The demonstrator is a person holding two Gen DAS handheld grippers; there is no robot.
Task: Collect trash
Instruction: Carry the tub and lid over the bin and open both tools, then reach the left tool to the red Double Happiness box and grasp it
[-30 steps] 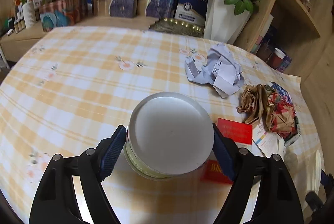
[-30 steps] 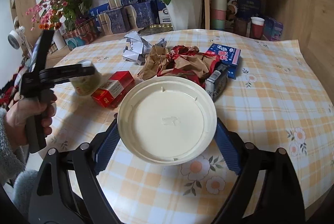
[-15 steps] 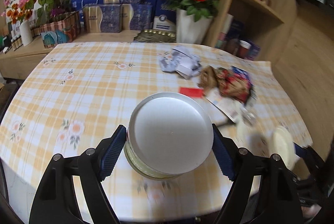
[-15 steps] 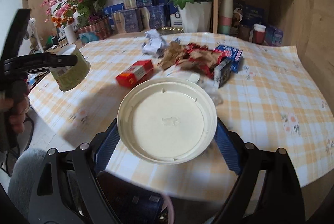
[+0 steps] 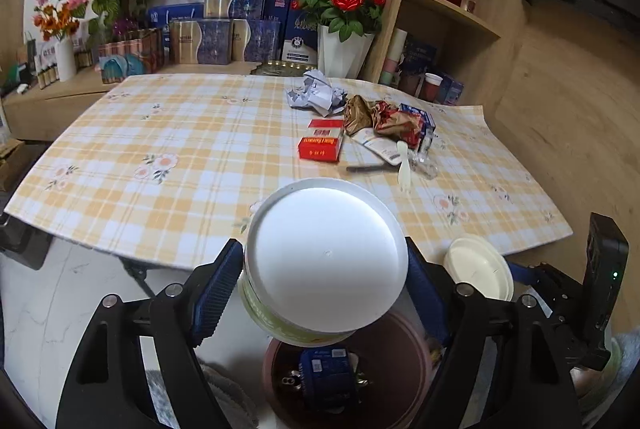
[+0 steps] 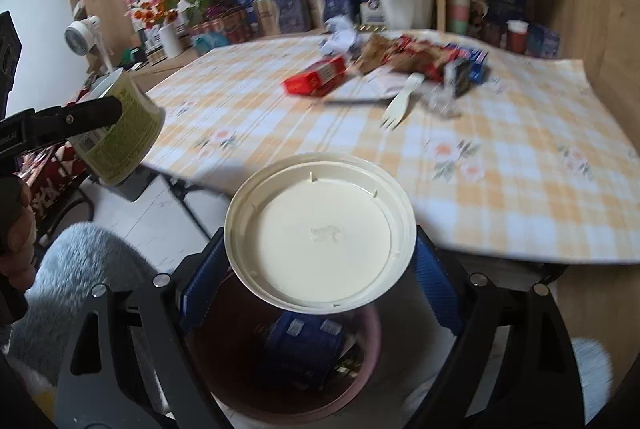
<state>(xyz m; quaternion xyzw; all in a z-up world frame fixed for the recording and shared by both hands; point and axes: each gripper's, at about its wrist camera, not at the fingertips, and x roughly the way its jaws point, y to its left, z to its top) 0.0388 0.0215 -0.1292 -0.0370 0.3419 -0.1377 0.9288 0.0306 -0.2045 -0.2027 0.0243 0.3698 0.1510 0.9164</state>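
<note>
**White tub and cream lid held over the bin**

White and green, the tub point(image 5: 324, 261) sits bottom-up between the blue pads point(image 5: 216, 293) of the left tongs point(image 5: 325, 291); the jaws are closing and the pads press its sides. Directly below the tongs stands a reddish-brown bin point(image 5: 404, 357) with a blue box point(image 5: 326, 377) inside. Beyond the tongs lies the surface point(image 5: 192, 149) under a yellow checked cloth, with a red box point(image 5: 320, 147), crumpled white paper point(image 5: 316, 97), brown wrappers point(image 5: 380, 117) and a white fork point(image 5: 402, 165) well ahead and to the right. Just right of the tongs, the right tongs point(image 5: 478, 275) carry the lid point(image 5: 478, 269).

From the right wrist, the cream lid point(image 6: 320, 233) is pinched flat between the pads point(image 6: 434, 293) of the right tongs point(image 6: 319, 289), jaws wide around its rim. The bin point(image 6: 240, 369) sits straight under it, the blue box point(image 6: 304, 349) visible inside. Far to the left, the left tongs point(image 6: 68, 121) grip the tub point(image 6: 124, 133), tilted, with a hand point(image 6: 16, 229) on the handle. Ahead, the surface point(image 6: 520, 189) carries the red box point(image 6: 316, 79), the fork point(image 6: 400, 101) and the blurred wrappers point(image 6: 412, 55).
</note>
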